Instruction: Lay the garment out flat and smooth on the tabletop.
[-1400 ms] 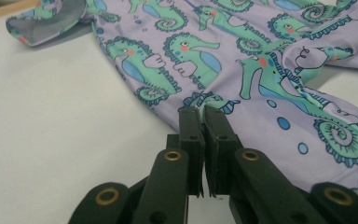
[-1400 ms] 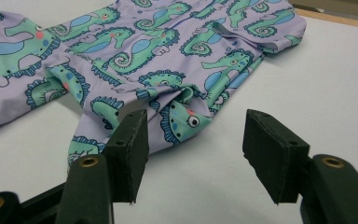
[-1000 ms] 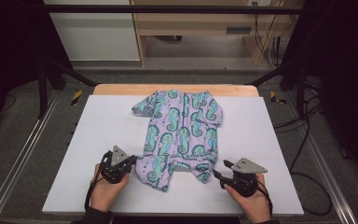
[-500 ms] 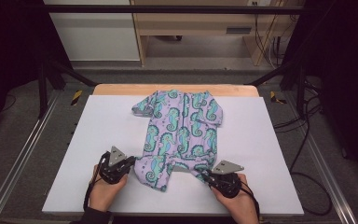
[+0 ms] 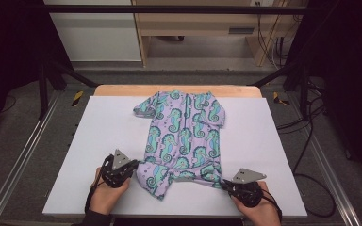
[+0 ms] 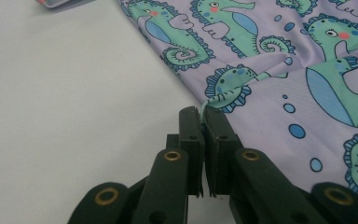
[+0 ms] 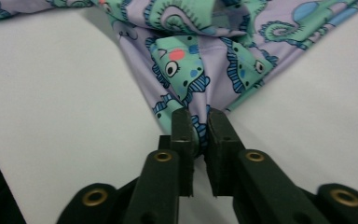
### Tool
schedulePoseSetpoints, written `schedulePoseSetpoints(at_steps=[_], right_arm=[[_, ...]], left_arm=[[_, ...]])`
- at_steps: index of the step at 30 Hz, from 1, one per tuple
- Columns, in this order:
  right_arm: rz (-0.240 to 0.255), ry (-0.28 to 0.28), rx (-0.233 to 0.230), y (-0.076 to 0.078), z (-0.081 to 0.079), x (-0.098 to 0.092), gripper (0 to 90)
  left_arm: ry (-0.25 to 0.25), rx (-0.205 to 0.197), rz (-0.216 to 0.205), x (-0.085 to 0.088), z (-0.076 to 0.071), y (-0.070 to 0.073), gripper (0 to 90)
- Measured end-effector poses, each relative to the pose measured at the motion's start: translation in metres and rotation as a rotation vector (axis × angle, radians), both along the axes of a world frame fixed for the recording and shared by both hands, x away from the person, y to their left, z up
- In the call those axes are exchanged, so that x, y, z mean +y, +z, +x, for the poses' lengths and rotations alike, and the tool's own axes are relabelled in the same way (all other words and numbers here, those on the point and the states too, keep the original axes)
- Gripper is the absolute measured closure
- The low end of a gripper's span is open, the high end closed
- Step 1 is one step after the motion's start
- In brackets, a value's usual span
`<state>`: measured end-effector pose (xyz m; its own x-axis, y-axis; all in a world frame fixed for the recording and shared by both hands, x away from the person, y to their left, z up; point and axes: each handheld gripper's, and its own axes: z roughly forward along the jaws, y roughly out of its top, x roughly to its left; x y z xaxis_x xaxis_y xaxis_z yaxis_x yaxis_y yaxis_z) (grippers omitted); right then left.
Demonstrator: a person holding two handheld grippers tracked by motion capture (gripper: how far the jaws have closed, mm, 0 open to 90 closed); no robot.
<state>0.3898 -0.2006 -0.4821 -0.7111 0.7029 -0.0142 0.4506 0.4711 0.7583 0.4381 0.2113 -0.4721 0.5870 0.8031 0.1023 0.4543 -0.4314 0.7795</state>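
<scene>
A lilac baby garment (image 5: 184, 136) printed with green seahorses lies flat on the white table (image 5: 99, 127), neck end far, legs near me. My left gripper (image 5: 133, 170) sits at the garment's near left leg, and the left gripper view has its jaws shut on the cloth's edge (image 6: 214, 105). My right gripper (image 5: 224, 183) is at the near right leg. Its jaws have just been closing and now pinch a bunched corner of the garment (image 7: 191, 65) between the pads. A hand holds each gripper at the table's near edge.
The white table top ends close behind both hands. A wooden strip (image 5: 122, 89) borders its far edge. Metal rails (image 5: 23, 155) run along both sides, and cables (image 5: 311, 141) hang at the right. A shelf unit (image 5: 193, 28) stands beyond the table.
The right gripper went left to the garment's leg, shut on it, then came back right and slightly nearer, drawing the leg corner outward. The left gripper has stayed put.
</scene>
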Motion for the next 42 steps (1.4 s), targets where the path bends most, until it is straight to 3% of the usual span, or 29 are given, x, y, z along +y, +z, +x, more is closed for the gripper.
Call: schedulePoseSetpoints(at_steps=[5,9,12,16,20,22,25,31,34,37,42], right_arm=[[0.068,-0.014,-0.038,0.007,0.003,0.005,52.0],[0.115,-0.032,-0.061,0.020,0.015,0.010,43.7],[0.130,-0.020,-0.047,0.023,0.030,0.018,42.7],[0.146,-0.001,0.003,0.018,0.049,0.030,46.2],[0.132,0.046,0.010,0.019,0.052,0.044,79.3],[0.131,0.064,0.013,0.022,0.048,0.050,87.2],[0.111,0.106,0.021,0.024,0.033,0.063,88.5],[0.075,0.189,0.054,0.017,-0.013,0.089,88.4],[0.045,0.195,0.051,0.013,-0.028,0.096,79.9],[0.051,0.182,0.027,0.017,-0.036,0.093,68.9],[0.086,0.145,-0.007,0.033,-0.042,0.077,64.8]], left_arm=[[-0.003,-0.005,-0.016,0.000,-0.003,-0.001,86.8],[-0.009,0.002,-0.027,0.001,-0.004,-0.003,86.7],[-0.014,-0.001,-0.026,0.000,-0.006,-0.003,86.7],[-0.027,-0.005,-0.026,-0.003,-0.010,-0.004,86.7],[-0.034,-0.005,-0.026,-0.004,-0.011,-0.004,86.6],[-0.033,-0.006,-0.026,-0.003,-0.011,-0.004,86.7],[-0.032,-0.010,-0.025,-0.003,-0.012,-0.004,86.6],[-0.017,-0.022,-0.027,-0.001,-0.010,-0.005,86.7],[-0.017,-0.020,-0.028,-0.001,-0.010,-0.006,86.7],[-0.017,-0.020,-0.026,0.000,-0.010,-0.007,86.6],[-0.011,-0.019,-0.026,0.001,-0.008,-0.007,86.4]])
